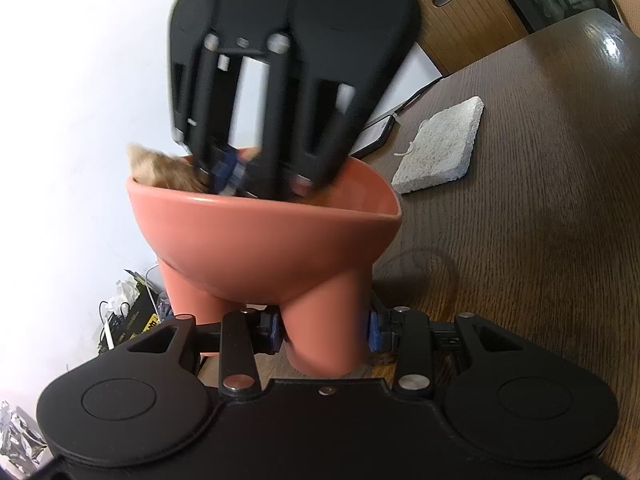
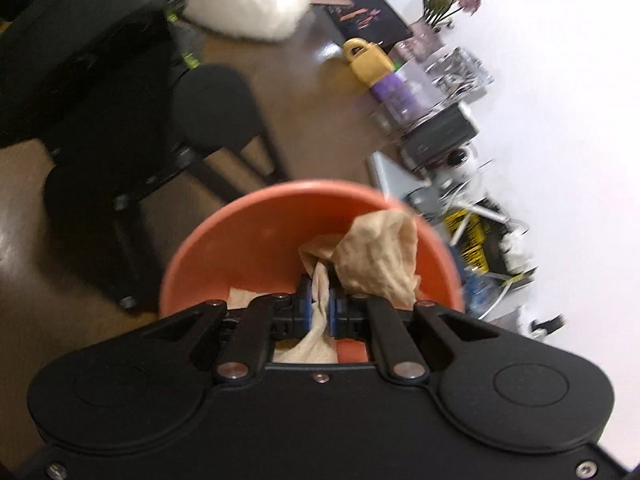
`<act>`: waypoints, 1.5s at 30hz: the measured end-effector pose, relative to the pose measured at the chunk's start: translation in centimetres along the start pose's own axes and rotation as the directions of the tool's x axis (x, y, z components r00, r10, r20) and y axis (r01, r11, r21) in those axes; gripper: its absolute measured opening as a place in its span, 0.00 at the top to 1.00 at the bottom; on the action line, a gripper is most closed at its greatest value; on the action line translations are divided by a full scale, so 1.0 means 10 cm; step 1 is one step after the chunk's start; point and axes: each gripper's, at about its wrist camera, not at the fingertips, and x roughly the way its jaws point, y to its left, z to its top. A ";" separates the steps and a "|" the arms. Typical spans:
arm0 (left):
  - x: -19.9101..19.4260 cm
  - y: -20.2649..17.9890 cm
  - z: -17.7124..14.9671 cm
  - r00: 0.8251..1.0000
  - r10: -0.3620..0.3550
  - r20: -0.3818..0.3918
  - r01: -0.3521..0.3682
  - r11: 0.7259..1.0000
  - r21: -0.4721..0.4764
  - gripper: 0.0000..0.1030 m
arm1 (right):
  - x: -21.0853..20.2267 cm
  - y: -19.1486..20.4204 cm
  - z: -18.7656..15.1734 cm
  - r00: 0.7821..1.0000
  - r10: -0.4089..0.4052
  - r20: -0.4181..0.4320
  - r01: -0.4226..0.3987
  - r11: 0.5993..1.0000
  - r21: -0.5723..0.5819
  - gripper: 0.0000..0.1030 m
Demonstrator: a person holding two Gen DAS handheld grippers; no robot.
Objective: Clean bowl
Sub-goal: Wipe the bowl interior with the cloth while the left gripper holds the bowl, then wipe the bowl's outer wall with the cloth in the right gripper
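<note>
Terracotta ceramic footed bowl [image 1: 264,236], frame centre, has one leg pinched in left gripper [image 1: 324,330] jaws; right gripper [image 2: 320,310] jaws pinch crumpled beige cloth [image 2: 376,256] inside.

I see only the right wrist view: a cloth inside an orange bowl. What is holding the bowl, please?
Observer: The left gripper is shut on one of the legs under the bowl; the left wrist view shows it.
Operator: Does the bowl have more legs?
Observer: A second leg shows beside the gripped one, outside the jaws.
Operator: Is the bowl standing on the table?
Observer: It seems lifted and tilted; the wooden table lies behind it, to the right.
Operator: Is something near on that table?
Observer: A grey stone-like block lies there, apart from the bowl. The right gripper is shut on the cloth.
</note>
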 end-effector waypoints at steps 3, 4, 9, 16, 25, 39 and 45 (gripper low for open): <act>0.00 0.01 0.00 1.000 0.000 0.002 0.000 1.000 0.002 0.64 | -0.04 -0.05 -0.07 0.999 -0.034 -0.032 0.034 0.999 -0.002 0.93; -0.01 0.01 0.00 1.000 0.001 0.002 -0.001 1.000 0.002 0.64 | -0.04 -0.06 -0.12 0.998 -0.041 -0.056 0.041 0.999 -0.003 0.92; 0.02 -0.06 0.00 1.000 0.005 0.005 -0.005 1.000 0.008 0.64 | 0.01 0.11 -0.26 0.991 -0.006 -0.133 0.000 0.999 -0.043 0.92; 0.02 -0.05 0.02 1.000 0.005 0.005 -0.005 1.000 0.008 0.64 | -0.28 0.15 -0.13 0.999 -0.021 -0.029 0.020 0.999 -0.033 0.92; 0.02 -0.03 0.01 1.000 -0.002 0.002 0.002 1.000 0.000 0.64 | -0.59 -0.38 -0.24 0.969 -0.244 -0.034 0.245 0.969 0.042 0.92; 0.04 0.00 0.00 1.000 -0.021 -0.006 0.021 1.000 -0.017 0.64 | -0.05 0.31 -0.79 0.964 -0.092 -0.251 0.064 0.991 -0.118 0.92; 0.06 0.02 0.01 1.000 -0.025 -0.008 0.024 0.999 -0.021 0.64 | -0.11 0.78 -0.60 0.977 -0.006 -0.215 -0.039 0.978 -0.206 0.92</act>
